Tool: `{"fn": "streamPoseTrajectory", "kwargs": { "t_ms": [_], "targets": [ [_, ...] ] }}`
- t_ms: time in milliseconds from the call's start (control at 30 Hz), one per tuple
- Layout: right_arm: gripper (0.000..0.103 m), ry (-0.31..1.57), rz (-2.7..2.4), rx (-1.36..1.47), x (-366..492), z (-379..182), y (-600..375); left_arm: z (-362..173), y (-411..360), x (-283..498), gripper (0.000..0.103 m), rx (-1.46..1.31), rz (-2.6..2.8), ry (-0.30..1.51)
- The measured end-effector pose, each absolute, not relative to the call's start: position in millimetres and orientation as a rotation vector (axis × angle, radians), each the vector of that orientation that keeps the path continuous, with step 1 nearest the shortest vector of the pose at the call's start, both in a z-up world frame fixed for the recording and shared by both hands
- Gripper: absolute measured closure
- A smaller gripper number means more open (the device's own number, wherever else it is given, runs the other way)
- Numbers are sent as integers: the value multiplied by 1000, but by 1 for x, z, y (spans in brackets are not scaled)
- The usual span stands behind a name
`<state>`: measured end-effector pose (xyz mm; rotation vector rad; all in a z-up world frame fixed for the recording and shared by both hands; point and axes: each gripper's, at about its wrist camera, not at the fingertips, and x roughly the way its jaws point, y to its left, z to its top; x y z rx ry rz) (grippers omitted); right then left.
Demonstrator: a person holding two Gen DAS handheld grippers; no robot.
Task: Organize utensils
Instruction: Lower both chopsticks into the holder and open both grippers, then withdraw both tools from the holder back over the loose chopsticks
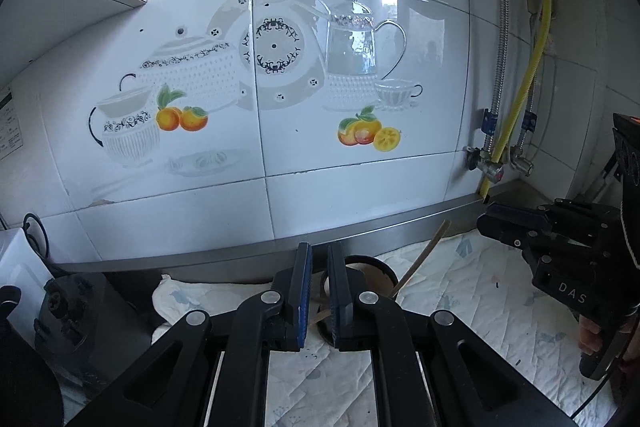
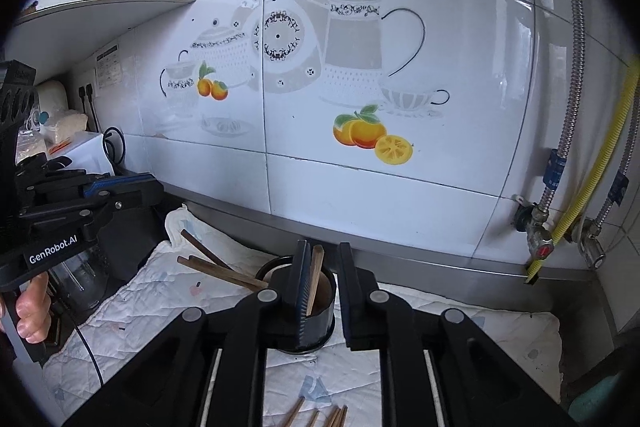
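Now, step: dropping a chopstick (image 2: 314,277) into the cup (image 2: 304,323); I judge it just let go.
Next: fetch the sticks (image 2: 222,273) lying on the cloth (image 2: 460,323).
Right fingers (image 2: 324,291): parted slightly, stick leaning on one pad.
Left fingers (image 1: 318,291): nearly closed, seemingly empty.
Pose: both angled down over the counter.

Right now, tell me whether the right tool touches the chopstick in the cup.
Apart. The left wrist view shows steel ledge between the right tool and the chopstick.
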<state>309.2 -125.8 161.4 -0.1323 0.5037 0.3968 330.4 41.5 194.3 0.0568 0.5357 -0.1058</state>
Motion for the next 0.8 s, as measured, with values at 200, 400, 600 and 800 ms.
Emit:
{"fn": "streamPoseTrajectory", "kwargs": {
  "t_ms": [200,400,600,800],
  "targets": [
    [80,506,373,-141,277,158,-137,193,47,284,69,82,-88,549],
    [80,541,381,-139,240,140,-147,183,41,233,52,133,-93,552],
    [80,590,383,-145,206,111,-153,151,32,188,52,119,-141,597],
    [80,641,360,-147,172,73,-165,101,15,148,52,134,-167,663]
  ]
}}
